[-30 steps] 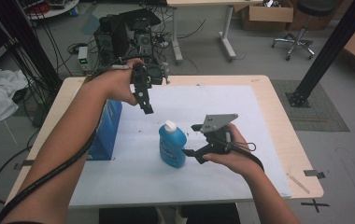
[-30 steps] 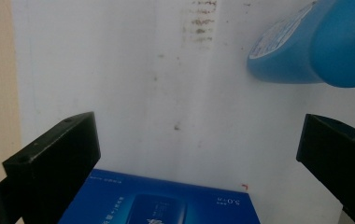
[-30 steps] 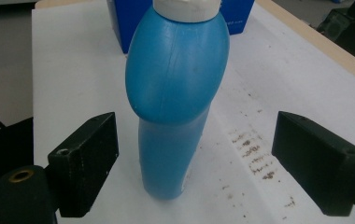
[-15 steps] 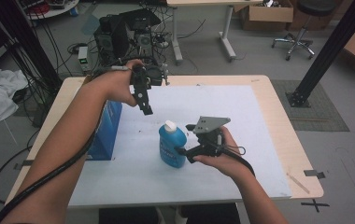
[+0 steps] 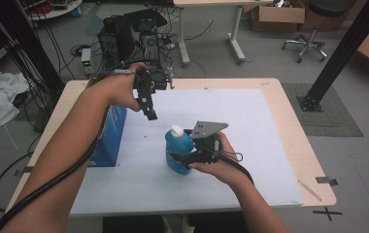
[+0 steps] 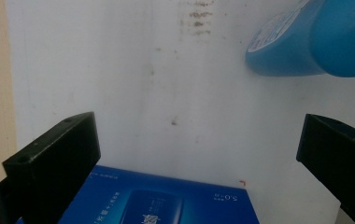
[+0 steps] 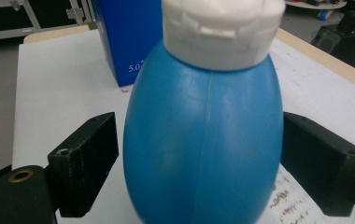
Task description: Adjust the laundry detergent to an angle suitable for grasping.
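I have the right gripper around the blue bottle, which stands upright on the white sheet near the middle of the bench; its jaws sit either side of the bottle's belly, the right one touching, the left with a sliver of gap (so not quite clamped). My left gripper hangs above the sheet, jaws wide apart and empty, just beside the blue box.

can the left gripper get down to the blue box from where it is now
Probably yes. The left gripper hangs open above the blue box, with nothing between them; the blue bottle stands off to the side.
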